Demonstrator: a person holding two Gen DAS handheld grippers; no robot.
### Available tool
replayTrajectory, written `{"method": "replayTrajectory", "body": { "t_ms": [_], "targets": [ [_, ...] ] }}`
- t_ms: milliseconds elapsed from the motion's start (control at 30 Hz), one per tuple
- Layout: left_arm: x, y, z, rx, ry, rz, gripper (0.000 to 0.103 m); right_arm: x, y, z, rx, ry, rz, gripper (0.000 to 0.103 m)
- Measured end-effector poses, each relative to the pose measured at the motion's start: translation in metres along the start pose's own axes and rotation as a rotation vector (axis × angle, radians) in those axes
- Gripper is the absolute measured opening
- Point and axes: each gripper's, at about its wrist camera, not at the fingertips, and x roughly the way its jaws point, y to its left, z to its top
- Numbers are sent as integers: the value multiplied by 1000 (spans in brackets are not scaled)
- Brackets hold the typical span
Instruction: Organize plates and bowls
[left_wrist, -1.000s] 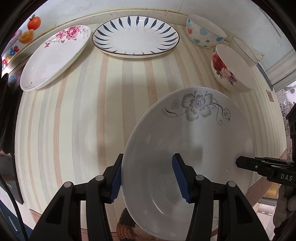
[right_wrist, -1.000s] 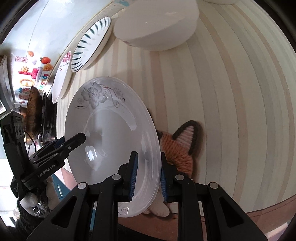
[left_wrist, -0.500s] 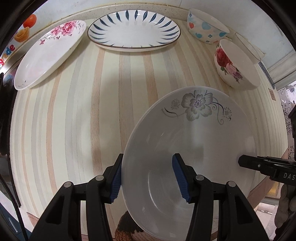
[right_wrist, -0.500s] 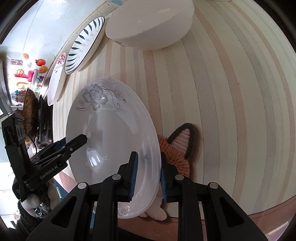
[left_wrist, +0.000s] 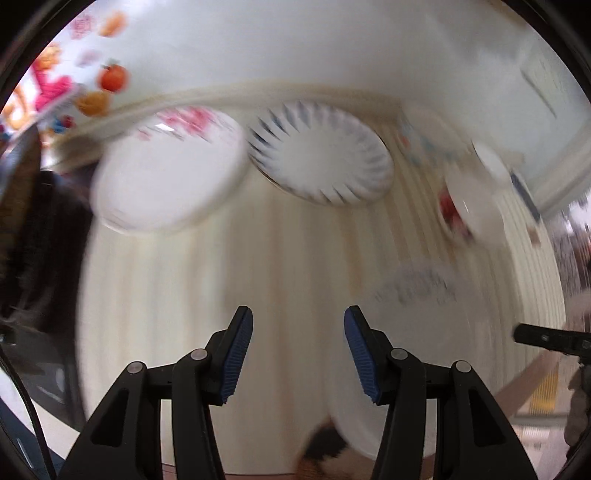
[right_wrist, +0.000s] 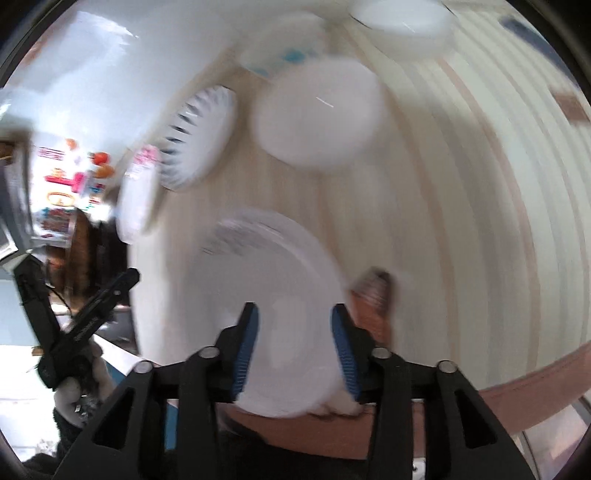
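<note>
Now both the left gripper (left_wrist: 298, 349) and right gripper (right_wrist: 294, 347) gape wide, empty, over the grey-flowered plate (right_wrist: 258, 325).

bare striped table (left_wrist: 177, 295) ahead; plates (left_wrist: 317, 166) crowd the far edge.

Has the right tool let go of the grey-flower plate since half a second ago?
Yes. The right tool now stands open; it was shut on the grey-flower plate, which now lies on the striped table.

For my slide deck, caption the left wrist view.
Blurred mid-motion: open left gripper above the striped table, grey-flower plate at its right.
</note>
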Motion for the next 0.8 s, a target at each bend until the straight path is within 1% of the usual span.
{"method": "replayTrajectory", "body": {
  "t_ms": [67,100,167,233,267,300,400,467,567,733,800],
  "targets": [
    [-5,24,11,-52,-24,14,49,5,45,23,-55,-14,62,51],
    [-5,39,17,-85,-29,17,49,10,59,32,-73,-14,87,51],
    [2,65,26,-133,-25,29,49,35,108,66,-140,-12,134,51],
    [13,90,33,-179,-6,49,49,58,145,93,-218,-31,114,51],
    [18,101,38,-205,1,57,49,77,173,113,-276,-44,106,51],
    [21,111,40,-227,3,61,49,91,191,127,-309,-42,110,51],
    [32,133,41,-277,7,80,49,132,236,167,-384,-28,112,50],
    [39,145,44,-304,11,87,49,160,261,192,-429,-14,96,50],
    [48,156,47,-341,18,88,49,198,283,218,-462,3,60,50],
    [61,170,53,-386,41,105,49,240,286,239,-468,32,34,50],
    [66,175,54,-397,51,98,49,249,283,243,-465,40,33,50]
  ]
}}
